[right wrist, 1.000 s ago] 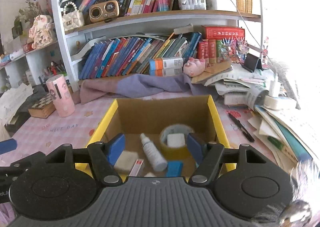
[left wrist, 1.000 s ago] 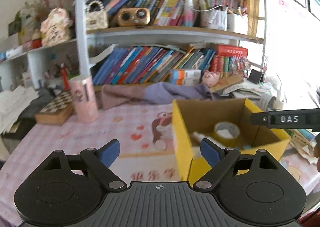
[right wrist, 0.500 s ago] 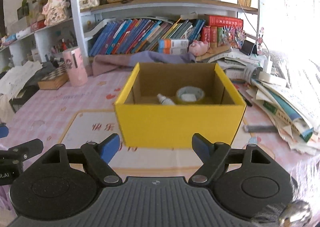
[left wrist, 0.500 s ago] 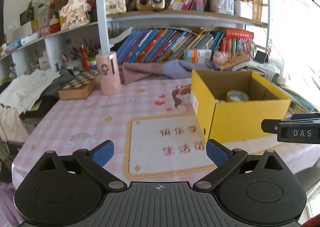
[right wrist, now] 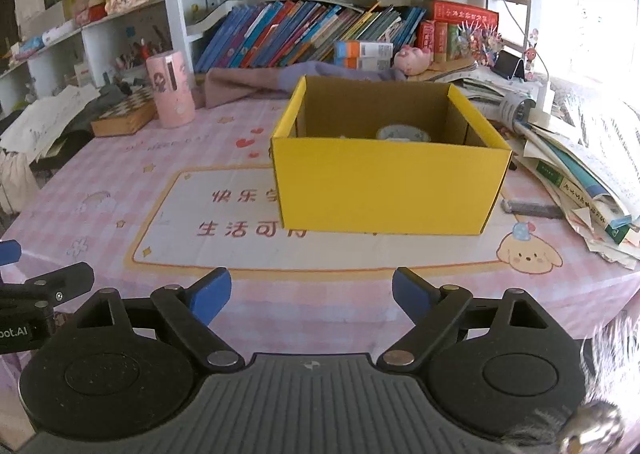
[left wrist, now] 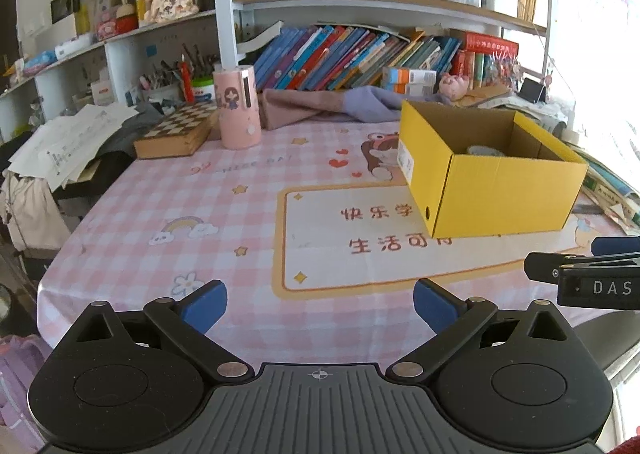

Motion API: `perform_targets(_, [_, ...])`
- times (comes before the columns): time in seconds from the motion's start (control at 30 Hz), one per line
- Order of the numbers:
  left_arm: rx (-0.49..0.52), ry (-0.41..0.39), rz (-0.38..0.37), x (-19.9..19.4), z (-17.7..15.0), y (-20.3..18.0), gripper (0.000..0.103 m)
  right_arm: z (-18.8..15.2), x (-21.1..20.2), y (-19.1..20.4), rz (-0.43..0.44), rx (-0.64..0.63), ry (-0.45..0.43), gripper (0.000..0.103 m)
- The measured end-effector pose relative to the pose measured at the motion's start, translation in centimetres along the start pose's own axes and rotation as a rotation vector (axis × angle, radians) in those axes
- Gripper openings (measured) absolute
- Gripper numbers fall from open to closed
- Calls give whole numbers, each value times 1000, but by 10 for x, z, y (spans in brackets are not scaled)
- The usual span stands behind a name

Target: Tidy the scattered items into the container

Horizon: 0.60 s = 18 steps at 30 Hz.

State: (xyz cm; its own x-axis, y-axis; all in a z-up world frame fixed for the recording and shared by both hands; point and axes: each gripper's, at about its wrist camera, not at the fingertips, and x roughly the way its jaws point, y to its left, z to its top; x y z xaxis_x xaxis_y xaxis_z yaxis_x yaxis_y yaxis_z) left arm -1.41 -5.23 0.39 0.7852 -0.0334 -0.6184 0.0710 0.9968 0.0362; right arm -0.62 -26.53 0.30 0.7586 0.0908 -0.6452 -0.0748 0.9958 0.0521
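Yellow box [right wrist: 390,182] ahead of both empty, just-spreading grippers, left [left wrist: 320,304] and right [right wrist: 311,292], holds tape [right wrist: 402,133]; tidying looks finished.

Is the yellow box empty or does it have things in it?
Not empty: the yellow box stands open-topped, and a roll of tape shows above its front wall. Other contents are hidden.

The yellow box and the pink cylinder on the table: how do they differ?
The yellow box is a wide, low, square-cornered carton, open on top, with a roll of tape showing inside; the pink cylinder is tall, narrow and round, and what it holds cannot be seen. The box is plain yellow, the cylinder bears a cartoon figure. The box sits mid-table, the cylinder at the back beside the chessboard box. Both stand upright on the pink checked tablecloth.
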Motion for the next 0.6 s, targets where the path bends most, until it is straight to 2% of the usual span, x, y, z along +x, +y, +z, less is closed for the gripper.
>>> perform_targets(0.2, [-2, 24, -7, 0, -3, 3, 103, -3, 0, 6, 1, -4, 13, 95])
perform_targets(0.6, [-16, 60, -16, 2, -6, 6, 103, -5, 0, 10, -1, -12, 29, 98])
